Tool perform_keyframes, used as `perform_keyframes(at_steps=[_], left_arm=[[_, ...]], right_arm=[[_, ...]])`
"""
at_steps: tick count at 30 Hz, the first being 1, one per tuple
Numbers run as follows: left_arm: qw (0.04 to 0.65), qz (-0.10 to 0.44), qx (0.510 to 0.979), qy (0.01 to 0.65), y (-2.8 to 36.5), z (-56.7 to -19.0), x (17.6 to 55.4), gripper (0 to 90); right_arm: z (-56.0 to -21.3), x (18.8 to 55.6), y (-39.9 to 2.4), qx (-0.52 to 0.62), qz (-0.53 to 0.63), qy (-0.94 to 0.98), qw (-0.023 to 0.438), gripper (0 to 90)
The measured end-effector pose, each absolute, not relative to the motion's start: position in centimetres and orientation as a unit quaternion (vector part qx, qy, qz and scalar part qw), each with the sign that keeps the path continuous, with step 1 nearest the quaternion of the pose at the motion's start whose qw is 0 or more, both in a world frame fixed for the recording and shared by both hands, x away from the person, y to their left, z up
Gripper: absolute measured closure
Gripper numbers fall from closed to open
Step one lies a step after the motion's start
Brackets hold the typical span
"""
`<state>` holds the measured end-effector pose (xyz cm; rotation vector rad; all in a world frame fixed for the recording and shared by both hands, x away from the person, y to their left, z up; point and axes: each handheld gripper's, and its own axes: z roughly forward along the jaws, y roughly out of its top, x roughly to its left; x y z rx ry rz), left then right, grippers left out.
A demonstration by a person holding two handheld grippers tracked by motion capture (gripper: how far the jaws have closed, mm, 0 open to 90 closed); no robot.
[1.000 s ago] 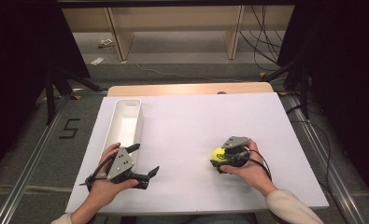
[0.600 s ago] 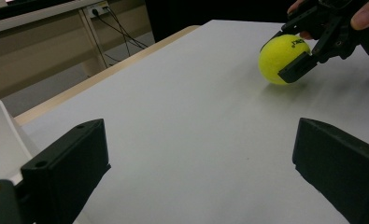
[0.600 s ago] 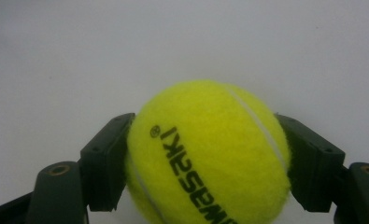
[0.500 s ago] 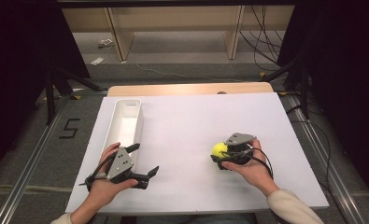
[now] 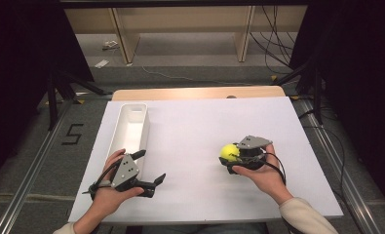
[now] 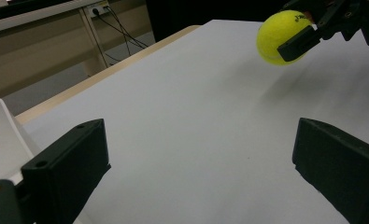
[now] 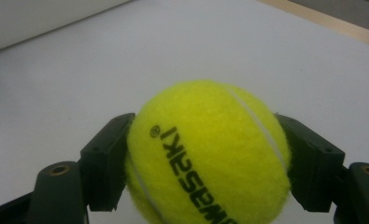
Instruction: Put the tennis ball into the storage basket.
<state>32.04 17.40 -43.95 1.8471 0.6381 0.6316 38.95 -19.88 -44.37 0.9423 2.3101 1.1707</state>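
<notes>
A yellow tennis ball (image 5: pixel 228 152) (image 7: pixel 208 154) (image 6: pixel 281 36) with black lettering sits clamped between the two black jaws of my right gripper (image 5: pixel 231 158) (image 7: pixel 205 161), held slightly above the white board at the right of the high view. My left gripper (image 5: pixel 151 171) (image 6: pixel 198 172) rests low over the board's front left, jaws spread wide with nothing between them, pointing toward the ball.
A long white tray (image 5: pixel 130 127) (image 6: pixel 0 140) lies along the board's left side, just behind my left hand. The white board (image 5: pixel 195 122) covers a wooden table. Cables and shelf legs stand on the floor beyond.
The right gripper with the ball has lifted a little off the board and drifted slightly. The left gripper has stayed where it was.
</notes>
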Motion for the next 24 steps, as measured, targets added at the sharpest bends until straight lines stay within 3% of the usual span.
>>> perform_keyframes(at_steps=[24], left_arm=[[0.517, 0.261, 0.771, 0.266, 17.42, -44.0, 32.02, 3.2]], right_arm=[[-43.59, 39.11, -19.28, 0.334, 0.434, 0.813, 0.199, 26.6]])
